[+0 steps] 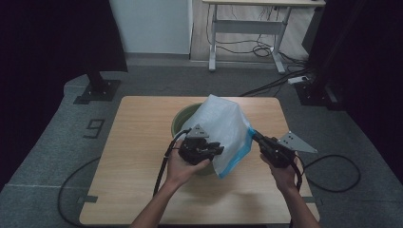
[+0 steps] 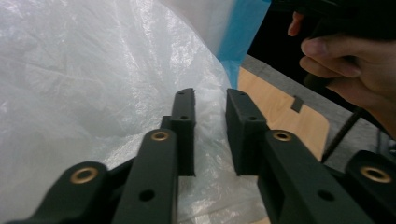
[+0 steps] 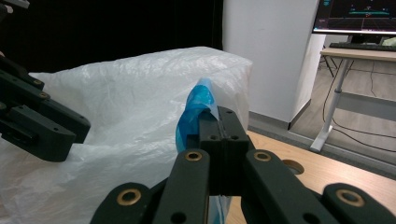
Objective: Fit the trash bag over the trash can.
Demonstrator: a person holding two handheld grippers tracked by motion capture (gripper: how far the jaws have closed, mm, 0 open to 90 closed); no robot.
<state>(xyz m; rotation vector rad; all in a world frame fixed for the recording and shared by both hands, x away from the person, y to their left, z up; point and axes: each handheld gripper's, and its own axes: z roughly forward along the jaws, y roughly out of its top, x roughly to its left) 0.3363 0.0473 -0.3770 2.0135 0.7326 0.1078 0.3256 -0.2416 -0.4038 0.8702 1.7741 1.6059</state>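
Note:
A white see-through plastic bag (image 1: 223,128) with a blue edge strip (image 1: 240,154) stands over a green bin (image 1: 183,118) in the middle of the wooden table (image 1: 138,156). My left gripper (image 1: 219,148) sits against the bag's near left side. In the left gripper view its jaws (image 2: 211,100) stand a little apart, with the bag's film (image 2: 93,70) bulging into the gap. My right gripper (image 1: 253,135) is at the bag's right edge. In the right gripper view it (image 3: 219,116) is shut on the blue strip (image 3: 194,112), and the left gripper (image 3: 42,130) shows beside the bag (image 3: 126,107).
The table's right and front edges lie close to both hands. A black cable (image 1: 332,171) loops off the right side onto the grey floor. A white-legged desk (image 1: 247,23) stands at the back, and a black stand base (image 1: 97,88) sits at the far left.

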